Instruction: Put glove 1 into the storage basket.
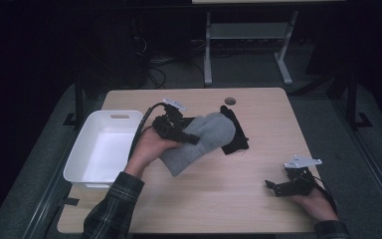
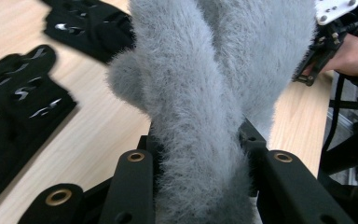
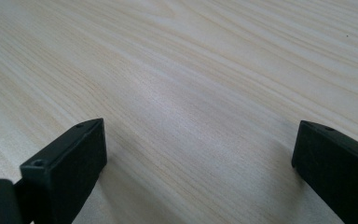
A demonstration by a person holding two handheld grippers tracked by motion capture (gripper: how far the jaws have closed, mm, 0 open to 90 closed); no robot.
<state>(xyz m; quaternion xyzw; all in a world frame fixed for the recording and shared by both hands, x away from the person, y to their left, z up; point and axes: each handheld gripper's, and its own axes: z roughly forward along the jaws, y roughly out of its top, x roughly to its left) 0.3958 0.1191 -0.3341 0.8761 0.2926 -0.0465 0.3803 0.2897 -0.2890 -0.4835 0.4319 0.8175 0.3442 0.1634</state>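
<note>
A pale wood-grain table (image 1: 229,194) is carrying a smooth white plastic bin (image 1: 87,164), rectangular with rounded corners and a slotted handle, sitting at its left edge. Beside the bin, the left gripper (image 1: 191,138) is pinching a fuzzy grey mitten (image 2: 200,93) between its black jaws and holding it above the tabletop, over black knit gloves (image 2: 18,102) patterned with pale marks. Near the table's right edge, the right gripper (image 3: 198,154) is resting with its jaws spread wide and nothing between them.

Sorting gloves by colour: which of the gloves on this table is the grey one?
The fuzzy grey mitten, clamped in the left hand-held gripper. The other gloves are black and lie flat on the table behind it.
</note>
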